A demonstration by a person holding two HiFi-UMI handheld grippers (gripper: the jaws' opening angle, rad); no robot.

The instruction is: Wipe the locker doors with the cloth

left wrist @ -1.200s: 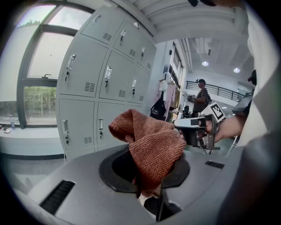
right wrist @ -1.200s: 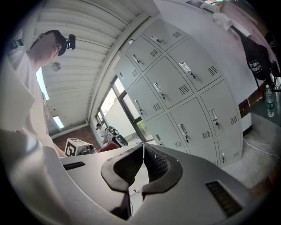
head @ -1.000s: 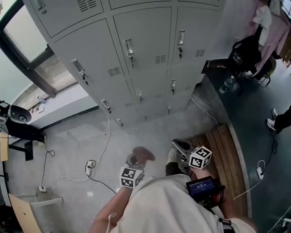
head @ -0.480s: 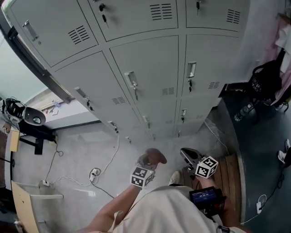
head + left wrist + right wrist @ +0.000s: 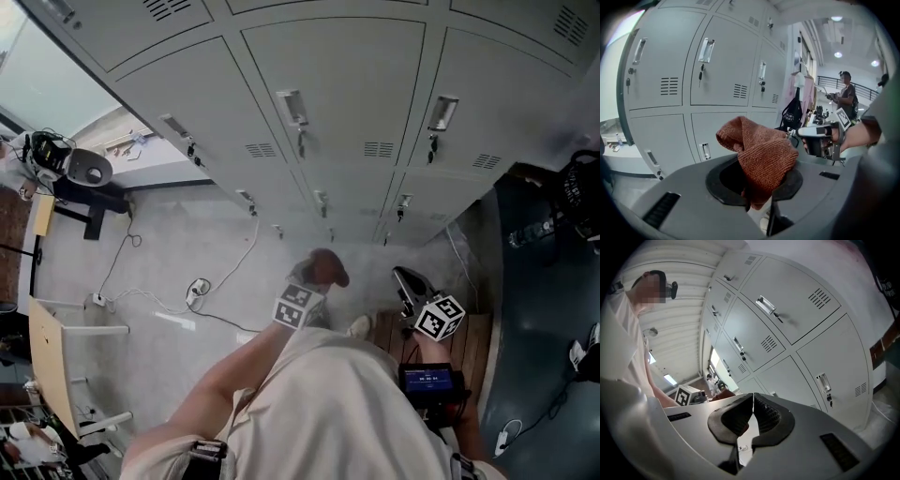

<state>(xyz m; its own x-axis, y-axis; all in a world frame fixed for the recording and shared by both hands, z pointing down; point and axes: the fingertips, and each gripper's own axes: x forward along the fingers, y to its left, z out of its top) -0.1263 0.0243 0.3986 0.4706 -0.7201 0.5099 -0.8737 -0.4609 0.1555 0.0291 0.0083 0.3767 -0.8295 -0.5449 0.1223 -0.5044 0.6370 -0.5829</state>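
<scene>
A bank of grey locker doors [image 5: 337, 84] with handles and vents fills the top of the head view. My left gripper [image 5: 314, 277] is shut on a rust-brown cloth [image 5: 759, 154], bunched up over the jaws, held a short way in front of the lower lockers [image 5: 717, 70]. My right gripper [image 5: 412, 286] hangs beside it to the right, jaws closed together with nothing between them [image 5: 752, 416]. The lockers [image 5: 787, 333] stand ahead of it, apart from the jaws.
Cables and a power strip [image 5: 197, 286] lie on the grey floor at left. A wooden bench [image 5: 473, 328] is at lower right, a black bag [image 5: 577, 192] beyond it. A stool and small table [image 5: 80, 169] stand far left. A person [image 5: 846, 96] stands in the distance.
The head view has swung up and closer to the lockers. Both grippers have lifted slightly toward the doors, the cloth still held in the left one.
</scene>
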